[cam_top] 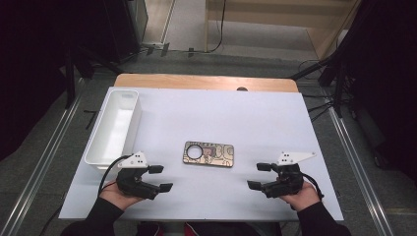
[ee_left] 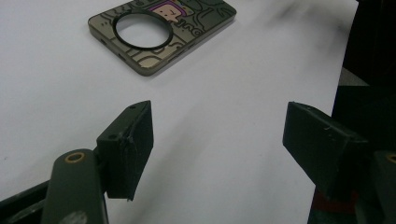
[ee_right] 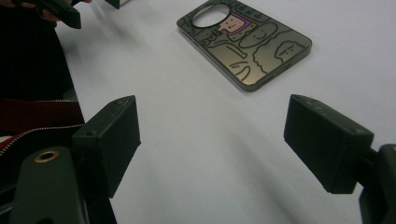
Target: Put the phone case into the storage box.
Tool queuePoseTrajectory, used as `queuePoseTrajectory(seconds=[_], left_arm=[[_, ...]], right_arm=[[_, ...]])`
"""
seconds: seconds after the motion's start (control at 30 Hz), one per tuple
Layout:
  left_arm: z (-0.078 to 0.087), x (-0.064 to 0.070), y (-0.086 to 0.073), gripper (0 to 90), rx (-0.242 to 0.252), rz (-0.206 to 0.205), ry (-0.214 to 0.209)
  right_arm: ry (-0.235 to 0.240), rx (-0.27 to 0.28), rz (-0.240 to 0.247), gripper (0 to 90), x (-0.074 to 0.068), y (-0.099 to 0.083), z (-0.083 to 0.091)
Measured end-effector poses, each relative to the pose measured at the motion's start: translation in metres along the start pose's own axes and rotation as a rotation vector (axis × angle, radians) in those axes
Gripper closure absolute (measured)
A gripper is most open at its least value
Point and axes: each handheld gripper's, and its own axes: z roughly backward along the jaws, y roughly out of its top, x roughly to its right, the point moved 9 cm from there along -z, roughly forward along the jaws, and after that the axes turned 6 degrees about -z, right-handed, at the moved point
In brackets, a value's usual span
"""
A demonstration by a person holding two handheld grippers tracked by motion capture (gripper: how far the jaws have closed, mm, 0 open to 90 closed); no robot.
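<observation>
High view: we see the phone case (cam_top: 208, 154) flat mid-table, between left gripper (cam_top: 160, 178) and right gripper (cam_top: 259, 176), both spread, empty; tray (cam_top: 105, 147) far left.
Left gripper view: case (ee_left: 163, 32) ahead, apart.
Right gripper view: case (ee_right: 252, 46) ahead, untouched.

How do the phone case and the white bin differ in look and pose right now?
The phone case is flat, dark and printed with cartoon figures, with a round cutout; the white bin is plain, deep and open-topped. The phone case lies crosswise at the table's centre, between both open grippers; the white bin runs lengthwise along the left edge. Both rest on the white table, untouched.
</observation>
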Motion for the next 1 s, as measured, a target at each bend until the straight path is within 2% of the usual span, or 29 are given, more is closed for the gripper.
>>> queuePoseTrajectory(seconds=[0.53,1.0], left_arm=[[0.000,0.001,0.000,24.3,0.003,-0.002,-0.005],[0.000,0.000,0.000,24.3,0.001,0.000,-0.006]], right_arm=[[0.006,0.001,0.001,17.5,0.001,0.001,-0.001],[-0.008,0.021,0.009,17.5,0.011,0.018,0.000]])
